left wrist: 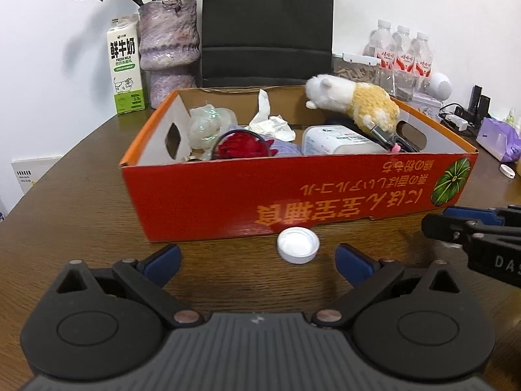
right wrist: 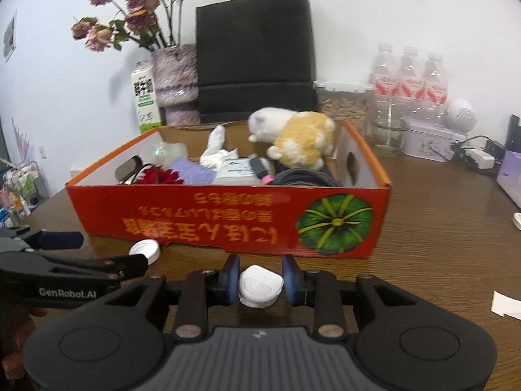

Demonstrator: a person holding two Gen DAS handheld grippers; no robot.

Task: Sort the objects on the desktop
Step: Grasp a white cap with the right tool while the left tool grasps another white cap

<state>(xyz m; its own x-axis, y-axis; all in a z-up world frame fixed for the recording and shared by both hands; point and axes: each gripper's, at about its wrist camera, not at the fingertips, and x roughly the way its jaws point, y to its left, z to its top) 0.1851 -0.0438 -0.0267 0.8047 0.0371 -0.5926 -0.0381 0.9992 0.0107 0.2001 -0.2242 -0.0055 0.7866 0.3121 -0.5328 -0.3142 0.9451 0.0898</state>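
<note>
Wooden table (left wrist: pixel 81 195): white cap (left wrist: pixel 298 245) lies ahead of left tool (left wrist: pixel 257 262).

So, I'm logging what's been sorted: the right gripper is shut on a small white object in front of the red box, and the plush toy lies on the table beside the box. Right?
Not quite. The plush toy is not on the table: the right wrist view shows it inside the red box, resting on the other things there. The rest stands: the right gripper is shut on the small white object in front of the box.
</note>
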